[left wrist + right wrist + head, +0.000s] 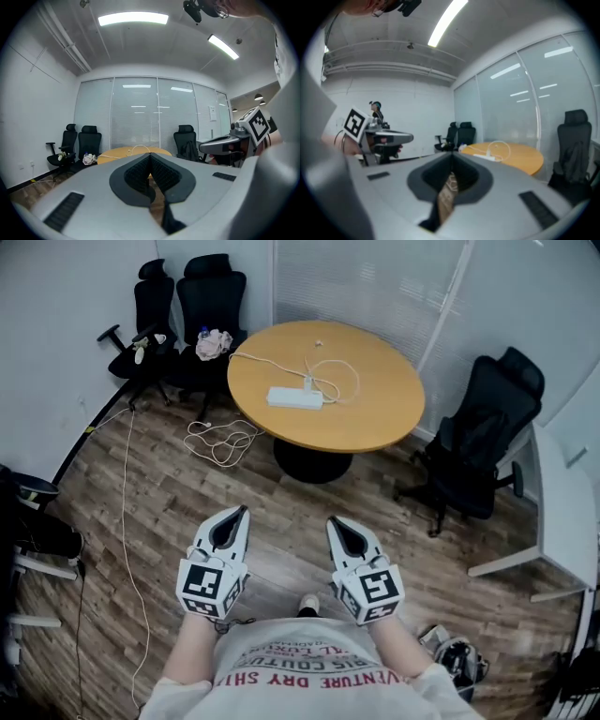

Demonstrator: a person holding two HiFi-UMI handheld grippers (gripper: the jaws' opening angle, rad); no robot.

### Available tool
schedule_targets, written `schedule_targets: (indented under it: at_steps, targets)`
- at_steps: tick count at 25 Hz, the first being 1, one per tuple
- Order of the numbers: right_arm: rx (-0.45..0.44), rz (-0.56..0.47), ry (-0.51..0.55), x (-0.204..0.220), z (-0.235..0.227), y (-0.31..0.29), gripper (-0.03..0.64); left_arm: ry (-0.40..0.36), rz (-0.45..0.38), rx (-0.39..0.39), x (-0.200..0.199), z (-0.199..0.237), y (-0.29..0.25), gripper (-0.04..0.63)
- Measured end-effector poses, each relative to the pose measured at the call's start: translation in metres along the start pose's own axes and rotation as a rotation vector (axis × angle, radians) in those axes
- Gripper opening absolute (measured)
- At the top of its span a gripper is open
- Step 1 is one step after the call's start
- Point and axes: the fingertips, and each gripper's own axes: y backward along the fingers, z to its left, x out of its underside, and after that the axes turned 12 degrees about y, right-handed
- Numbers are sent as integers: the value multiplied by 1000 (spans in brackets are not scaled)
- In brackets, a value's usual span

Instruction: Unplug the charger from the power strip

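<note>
Both claws are held out side by side in front of the person, the left claw (241, 512) with its jaws pressed together on nothing and the right claw (334, 521) pinched tight and just as empty, so nothing of the job is in hand yet. The power strip (294, 397) lies on the round wooden table (375, 423), well ahead of both claws, with what looks like the charger (308, 383) stuck in at its right end. From here it is too small to be sure which way the plug faces. My worry is the strip itself. It looks light and lies loose on the tabletop, so if one claw tugs the charger while the other isn't pinning the strip down, the whole thing is likely to lift or slide with the plug still seated. The thin white cable (345, 373) loops just beyond the strip, and a claw that grabs the cord instead of the plug body could strain it or drag it off the table. Both sets of jaws must open before they arrive, or they'll just shove the strip across the wood. A coil of cord (221, 441) also lies on the floor, ahead and left of the left claw by the table's foot, and it could catch a shoe on the walk in.
</note>
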Motion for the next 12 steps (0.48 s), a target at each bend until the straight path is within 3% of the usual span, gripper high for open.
schedule_targets:
  at_steps: [5,12]
  targets:
    - [-21,11,18,2,-77,-43,29,9,-23,-43,-13,2,-67,32]
    - [-52,52,18,14,-122,-107,29,26,8,-69,-13,36,-134,32]
